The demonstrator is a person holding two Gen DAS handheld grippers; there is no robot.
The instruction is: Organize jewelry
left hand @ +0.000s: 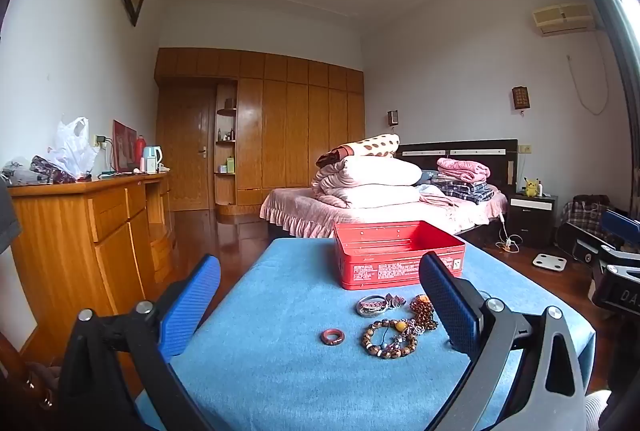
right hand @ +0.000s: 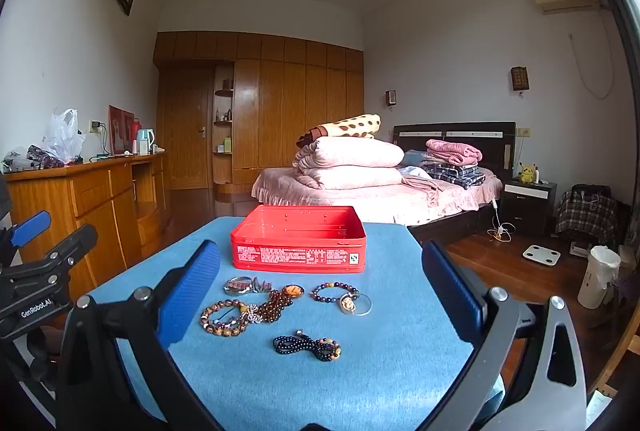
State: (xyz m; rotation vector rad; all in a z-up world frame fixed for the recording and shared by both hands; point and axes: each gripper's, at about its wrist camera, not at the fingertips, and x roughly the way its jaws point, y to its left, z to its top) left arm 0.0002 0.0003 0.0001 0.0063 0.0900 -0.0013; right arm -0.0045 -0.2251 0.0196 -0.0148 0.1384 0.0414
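**A:** Start with the left wrist view. What have you got?

**B:** The left gripper (left hand: 320, 305) hangs above the blue tabletop (left hand: 256, 371) with its fingers (left hand: 192, 307) spread wide and nothing between them. Below and ahead lie a small red ring (left hand: 333, 336) on its own, a brown bead bracelet (left hand: 389, 338) just beside it, an amber bead strand (left hand: 425, 313) partly hidden by the right-hand finger, and a silver bangle (left hand: 371, 305) nearer the red tin (left hand: 400, 255). The tin stands open and looks empty.

**A:** So which piece first?

**B:** I'd judge the ring: it sits apart from the rest, so the fingers can close on it without dragging a neighbour. Come straight down, one finger on either side, and press lightly into the cloth so the ring doesn't skate away.

**A:** And the right wrist view?

**B:** The right gripper (right hand: 320, 301) is likewise spread wide and holding nothing. Closest to it is a dark bead string (right hand: 307, 346), lying alone. Farther on, a multicoloured bracelet (right hand: 336, 293) touches a clear bangle (right hand: 358, 305), and the brown bracelet (right hand: 224, 318) touches the amber strand (right hand: 276, 305).

**A:** Advice there?

**B:** Take the dark string at its bunched middle, lift slowly so the loose ends follow, then carry it over the tin's near wall (right hand: 298, 256) before letting go. Leave the touching pieces till later; they'll likely snag.
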